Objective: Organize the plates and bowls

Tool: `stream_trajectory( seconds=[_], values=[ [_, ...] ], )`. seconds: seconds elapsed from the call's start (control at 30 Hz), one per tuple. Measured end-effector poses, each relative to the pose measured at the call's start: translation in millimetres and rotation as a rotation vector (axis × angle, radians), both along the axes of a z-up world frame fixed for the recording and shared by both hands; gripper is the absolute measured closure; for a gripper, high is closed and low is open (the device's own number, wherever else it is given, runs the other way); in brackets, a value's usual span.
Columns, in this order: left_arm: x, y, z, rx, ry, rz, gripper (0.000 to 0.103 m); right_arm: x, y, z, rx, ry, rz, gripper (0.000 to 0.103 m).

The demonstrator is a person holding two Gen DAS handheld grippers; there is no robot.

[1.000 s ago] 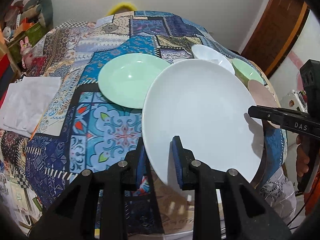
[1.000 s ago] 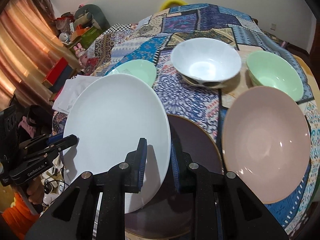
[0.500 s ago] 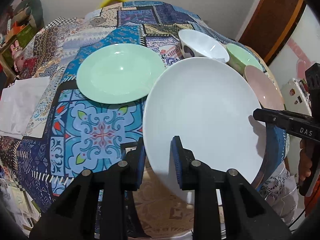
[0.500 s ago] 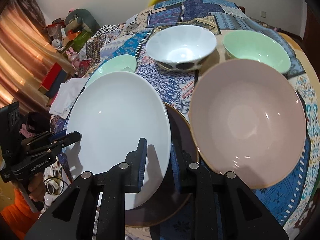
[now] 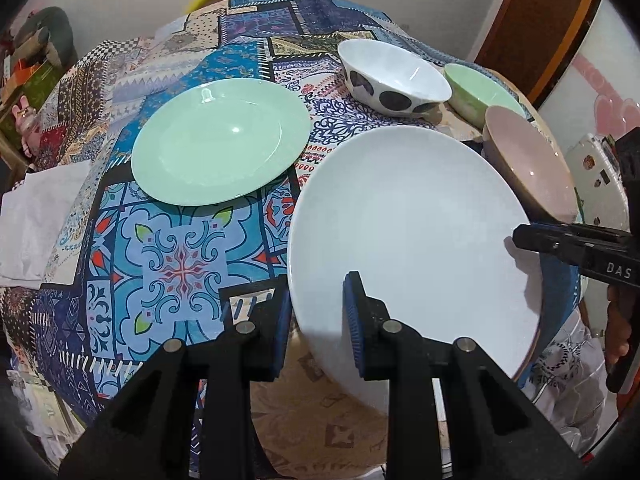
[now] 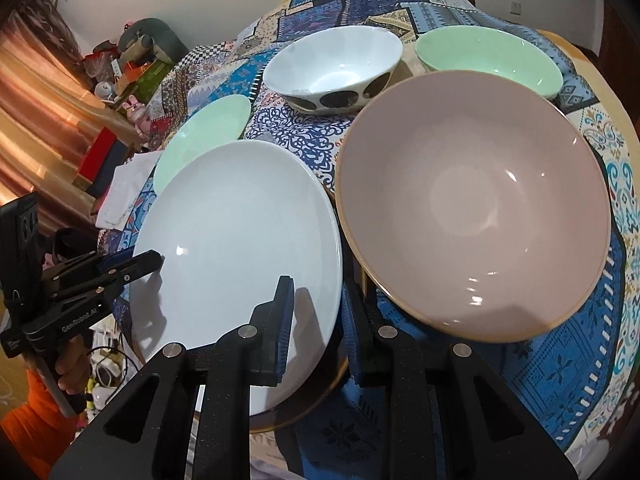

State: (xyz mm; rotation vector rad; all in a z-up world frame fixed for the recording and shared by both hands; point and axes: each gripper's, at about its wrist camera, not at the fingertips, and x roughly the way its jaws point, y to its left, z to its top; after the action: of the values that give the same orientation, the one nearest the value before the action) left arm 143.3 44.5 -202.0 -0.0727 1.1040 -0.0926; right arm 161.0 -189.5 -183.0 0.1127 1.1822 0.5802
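Note:
Both grippers hold one large white plate by opposite rims, lifted and tilted above the table. My left gripper is shut on its near rim. My right gripper is shut on the other rim of the white plate. A mint green plate lies flat on the patchwork cloth, left of the white plate. A pink bowl, a white spotted bowl and a green bowl stand to the right. A dark brown plate lies under the white plate, mostly hidden.
A white folded cloth lies at the table's left edge. The patchwork tablecloth covers the round table. Cluttered boxes and toys stand beyond the table at the left. A wooden door is at the back right.
The white plate, held by both grippers, has been lifted further and carried along. The pink bowl now looms larger in the right view and the green plate shows fully in the left view.

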Motion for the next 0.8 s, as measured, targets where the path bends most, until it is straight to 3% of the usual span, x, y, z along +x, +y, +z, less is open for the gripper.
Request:
stream_trajectory(
  seconds=[0.37, 0.6, 0.8],
  values=[
    [0.9, -9.8, -4.8, 0.033, 0.0, -0.024, 0.077, -7.2, -4.6, 3.6, 0.002, -0.017, -0.006, 0.08],
    [-0.3, -9.3, -5.8, 0.005, 0.0, -0.042, 0.077, -13.6, -7.2, 4.9, -0.033, -0.053, -0.02, 0.079],
    [-5.0, -13.1, -4.1, 0.032, -0.039, -0.063, 0.077, -14.4, -8.5, 6.8, -0.027, -0.063, -0.032, 0.079]
  ],
)
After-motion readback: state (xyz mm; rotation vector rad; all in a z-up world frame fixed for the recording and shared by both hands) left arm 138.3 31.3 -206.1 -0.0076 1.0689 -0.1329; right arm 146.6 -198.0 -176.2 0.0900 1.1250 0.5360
